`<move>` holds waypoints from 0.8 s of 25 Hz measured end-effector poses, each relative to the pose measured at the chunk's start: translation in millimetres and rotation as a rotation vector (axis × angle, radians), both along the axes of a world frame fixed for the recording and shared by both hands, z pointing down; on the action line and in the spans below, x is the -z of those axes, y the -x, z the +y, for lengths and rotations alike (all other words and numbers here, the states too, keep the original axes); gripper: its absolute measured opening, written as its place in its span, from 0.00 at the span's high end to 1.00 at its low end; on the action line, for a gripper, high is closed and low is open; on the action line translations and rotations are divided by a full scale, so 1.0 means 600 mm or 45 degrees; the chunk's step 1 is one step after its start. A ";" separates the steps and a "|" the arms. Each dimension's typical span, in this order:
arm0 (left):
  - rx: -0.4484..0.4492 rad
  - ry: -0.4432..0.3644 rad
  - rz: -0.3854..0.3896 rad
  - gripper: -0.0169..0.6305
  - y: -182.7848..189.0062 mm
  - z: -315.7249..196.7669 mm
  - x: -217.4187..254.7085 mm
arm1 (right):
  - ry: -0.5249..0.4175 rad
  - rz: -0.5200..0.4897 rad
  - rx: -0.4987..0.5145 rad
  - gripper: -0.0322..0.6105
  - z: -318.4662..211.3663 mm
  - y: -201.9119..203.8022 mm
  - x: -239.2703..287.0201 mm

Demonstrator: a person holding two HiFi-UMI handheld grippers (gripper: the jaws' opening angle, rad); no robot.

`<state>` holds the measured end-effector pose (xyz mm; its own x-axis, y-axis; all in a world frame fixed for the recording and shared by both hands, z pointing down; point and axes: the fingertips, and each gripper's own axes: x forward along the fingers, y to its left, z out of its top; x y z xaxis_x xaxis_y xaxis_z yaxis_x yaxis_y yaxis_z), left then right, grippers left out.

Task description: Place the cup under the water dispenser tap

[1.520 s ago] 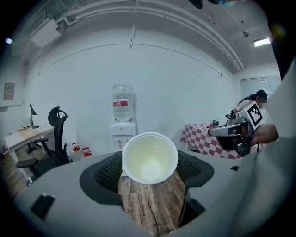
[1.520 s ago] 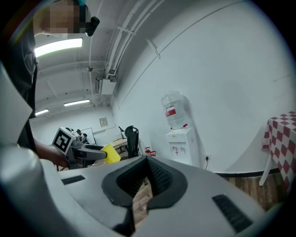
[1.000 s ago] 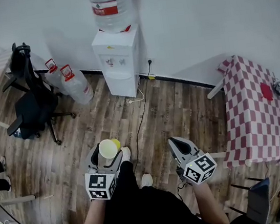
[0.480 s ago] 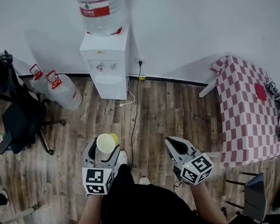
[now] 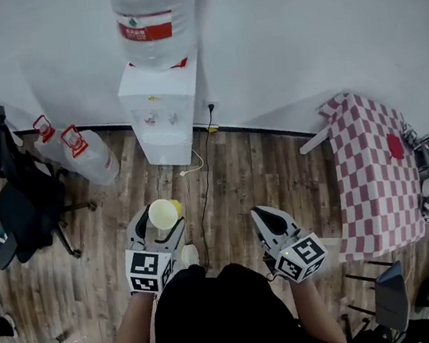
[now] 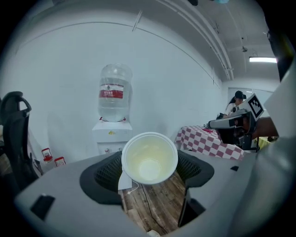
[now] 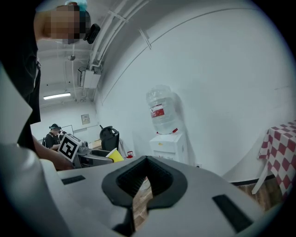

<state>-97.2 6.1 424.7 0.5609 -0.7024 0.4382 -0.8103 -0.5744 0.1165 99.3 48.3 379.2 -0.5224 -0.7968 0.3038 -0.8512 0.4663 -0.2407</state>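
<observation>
I am clamping cup (image 5: 163, 214) in left gripper (image 5: 158, 220). Water dispenser (image 5: 160, 111) standing at 12 o'clock from cup, well apart; left gripper being nearer. Right gripper (image 5: 262, 217) idling, jaws together, empty.

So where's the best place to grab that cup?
Grip its side wall, a bit below the rim, with one jaw on each side, coming in level from the side. The cup stands upright with its round mouth open on top, so that probably keeps the mouth free for water. The left gripper holds it this way.
</observation>
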 end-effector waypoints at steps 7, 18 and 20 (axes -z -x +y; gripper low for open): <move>-0.026 0.027 -0.004 0.40 0.004 -0.068 -0.026 | 0.037 0.002 0.048 0.93 -0.054 0.039 -0.023; 0.078 0.079 -0.050 0.40 -0.033 -0.143 -0.073 | 0.088 -0.011 0.260 0.93 -0.176 0.048 -0.063; 0.131 0.091 -0.056 0.40 -0.035 -0.164 -0.085 | 0.082 0.016 0.337 0.93 -0.204 0.055 -0.070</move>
